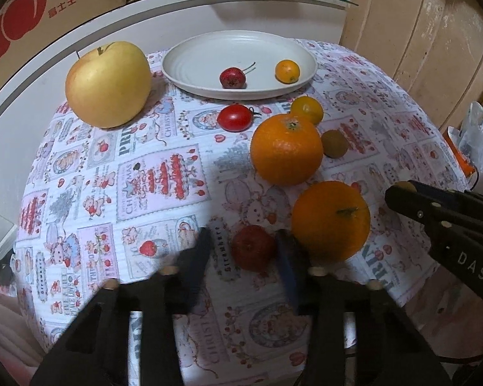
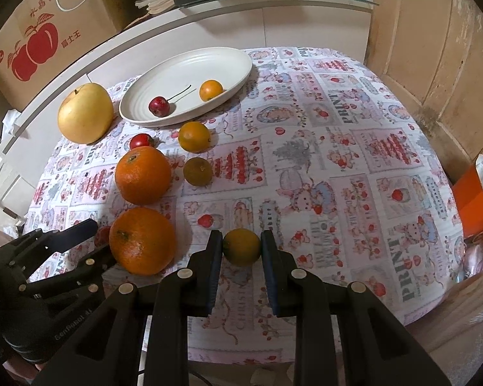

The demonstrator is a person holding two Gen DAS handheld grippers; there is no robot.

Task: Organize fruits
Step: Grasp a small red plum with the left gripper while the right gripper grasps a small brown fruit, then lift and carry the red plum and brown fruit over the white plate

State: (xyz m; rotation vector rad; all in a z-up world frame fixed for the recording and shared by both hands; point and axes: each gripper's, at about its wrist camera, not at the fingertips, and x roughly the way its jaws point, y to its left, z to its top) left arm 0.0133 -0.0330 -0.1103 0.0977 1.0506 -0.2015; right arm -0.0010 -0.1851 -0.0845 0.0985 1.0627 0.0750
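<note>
While small fruits collect on the white plate (image 2: 241, 67), left gripper (image 1: 246, 247) jaws clench a small red fruit (image 1: 252, 247) and right gripper (image 2: 241, 247) jaws a yellow-green citrus (image 2: 241, 246), ready for carrying there

Motion blurs the left tongs' fingers (image 1: 286, 257) and the red fruit (image 1: 252, 247) between them, in the right view that fruit (image 2: 102, 236) is almost wholly hidden behind the near orange (image 2: 142, 240), and the right tongs (image 1: 399, 194) run off the picture's edge.

Cream plate (image 1: 190, 74), yellow apple (image 1: 108, 85), two orange oranges (image 1: 286, 149), pink strawberry-print tablecloth (image 1: 145, 177)
</note>
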